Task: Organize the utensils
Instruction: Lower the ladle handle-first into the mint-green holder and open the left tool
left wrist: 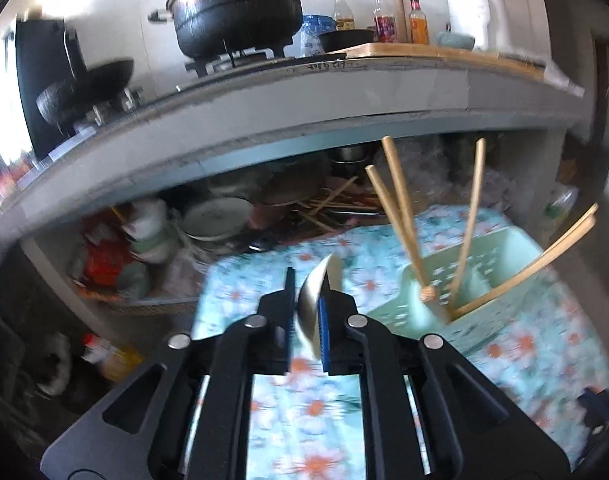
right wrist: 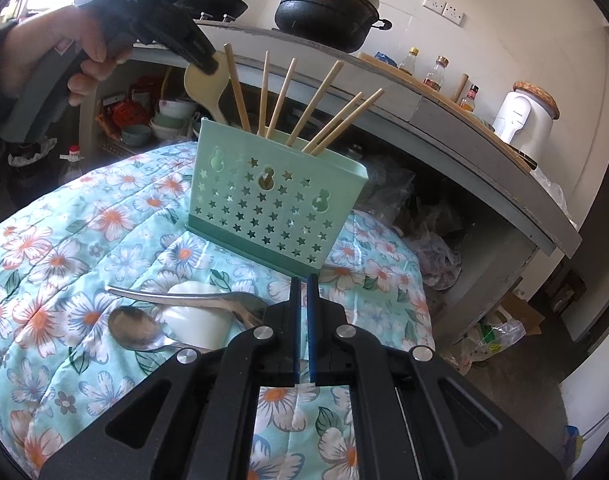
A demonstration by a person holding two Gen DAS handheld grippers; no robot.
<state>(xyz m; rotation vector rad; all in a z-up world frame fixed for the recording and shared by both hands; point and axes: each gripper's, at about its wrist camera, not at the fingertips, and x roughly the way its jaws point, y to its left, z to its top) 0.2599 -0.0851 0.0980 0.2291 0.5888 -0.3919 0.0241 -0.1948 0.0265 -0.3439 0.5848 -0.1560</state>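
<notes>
The left gripper (left wrist: 307, 312) has its jaws clamped on a shiny steel spoon (left wrist: 314, 300), raised beside the mint-green perforated plastic utensil holder (right wrist: 272, 204) with wooden chopsticks (right wrist: 318, 100). The right gripper (right wrist: 303, 316) hovers with jaws nearly closed on nothing, above two steel spoons (right wrist: 136, 330) and a white ceramic spoon (right wrist: 194, 320) on the floral quilt (right wrist: 64, 248).

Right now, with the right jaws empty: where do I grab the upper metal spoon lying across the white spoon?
Take the upper metal spoon by its handle's raised free end at left, coming from above, jaws across the handle. That end arches clear of the floral cloth, while its bowl end sits partly hidden behind the right gripper, crowded against the white spoon.
</notes>
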